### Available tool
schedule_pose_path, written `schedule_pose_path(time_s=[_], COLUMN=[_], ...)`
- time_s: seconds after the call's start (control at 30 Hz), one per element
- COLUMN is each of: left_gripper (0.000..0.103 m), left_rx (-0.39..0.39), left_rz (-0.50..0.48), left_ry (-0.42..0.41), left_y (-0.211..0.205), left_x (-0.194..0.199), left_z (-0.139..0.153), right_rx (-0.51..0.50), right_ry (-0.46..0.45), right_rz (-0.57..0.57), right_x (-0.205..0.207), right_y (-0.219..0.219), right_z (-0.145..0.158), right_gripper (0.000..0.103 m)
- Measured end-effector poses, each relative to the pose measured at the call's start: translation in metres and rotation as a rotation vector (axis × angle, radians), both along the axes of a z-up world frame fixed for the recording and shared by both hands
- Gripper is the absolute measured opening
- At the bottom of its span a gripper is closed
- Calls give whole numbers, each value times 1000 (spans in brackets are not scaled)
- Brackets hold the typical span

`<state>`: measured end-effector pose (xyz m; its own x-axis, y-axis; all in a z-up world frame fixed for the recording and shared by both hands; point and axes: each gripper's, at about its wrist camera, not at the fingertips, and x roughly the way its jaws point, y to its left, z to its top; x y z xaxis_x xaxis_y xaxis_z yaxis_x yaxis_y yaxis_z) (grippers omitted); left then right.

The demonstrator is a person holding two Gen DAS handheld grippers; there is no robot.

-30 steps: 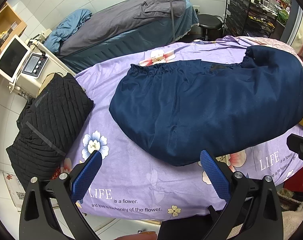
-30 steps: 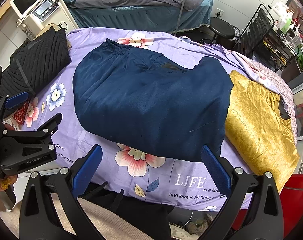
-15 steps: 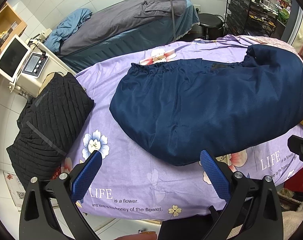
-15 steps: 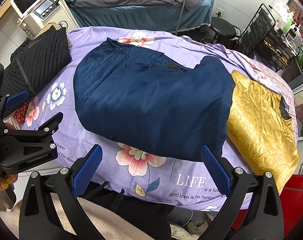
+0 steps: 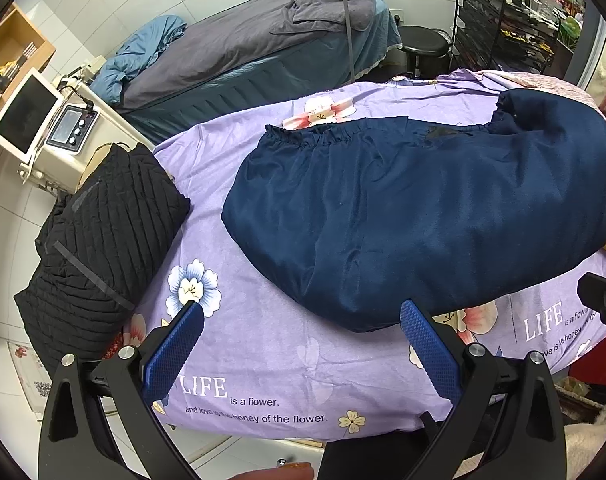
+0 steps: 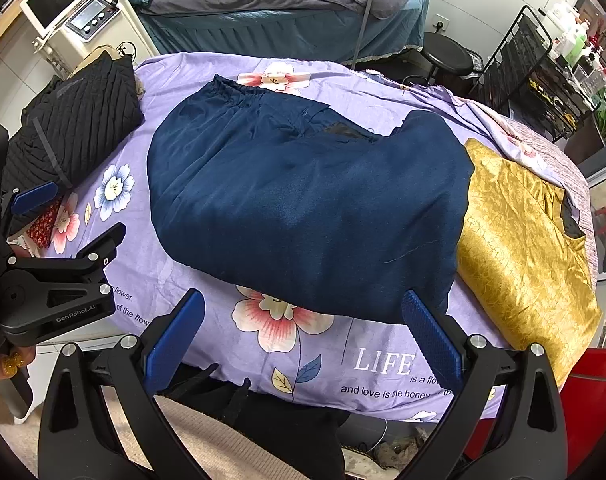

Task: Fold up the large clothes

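A navy blue garment (image 5: 415,208) with an elastic waistband lies folded over on the purple flowered sheet (image 5: 271,352); it also shows in the right wrist view (image 6: 303,208). My left gripper (image 5: 303,352) is open and empty, held at the table's near edge below the garment's near-left hem. My right gripper (image 6: 303,340) is open and empty, at the near edge below the garment's near hem. The left gripper's body (image 6: 59,280) shows at the left of the right wrist view.
A folded black quilted jacket (image 5: 99,236) lies at the table's left end. A gold garment (image 6: 519,248) lies to the right of the navy one. A massage bed (image 5: 263,52), a stool (image 5: 423,40), a wire rack (image 5: 503,20) and a machine with a screen (image 5: 27,116) stand behind.
Both views have shifted very slightly; the garment sits a touch lower and nearer in the frames. Nothing was taken hold of, and the cloth has not moved on the sheet.
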<state>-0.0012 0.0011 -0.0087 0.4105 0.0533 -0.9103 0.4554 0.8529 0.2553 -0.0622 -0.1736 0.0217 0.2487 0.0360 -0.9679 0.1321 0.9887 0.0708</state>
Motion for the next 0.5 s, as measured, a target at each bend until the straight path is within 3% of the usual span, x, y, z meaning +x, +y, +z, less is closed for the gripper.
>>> schedule_pose_path(time_s=[0.5], left_gripper=[97], left_rx=[1], left_rz=[15], left_ry=[-12], left_y=[3], left_x=[3], left_z=[0], right_rx=[-6], right_ry=[-6], right_rz=[-6], right_x=[-2], right_y=[0], right_z=[0], right_gripper=[97])
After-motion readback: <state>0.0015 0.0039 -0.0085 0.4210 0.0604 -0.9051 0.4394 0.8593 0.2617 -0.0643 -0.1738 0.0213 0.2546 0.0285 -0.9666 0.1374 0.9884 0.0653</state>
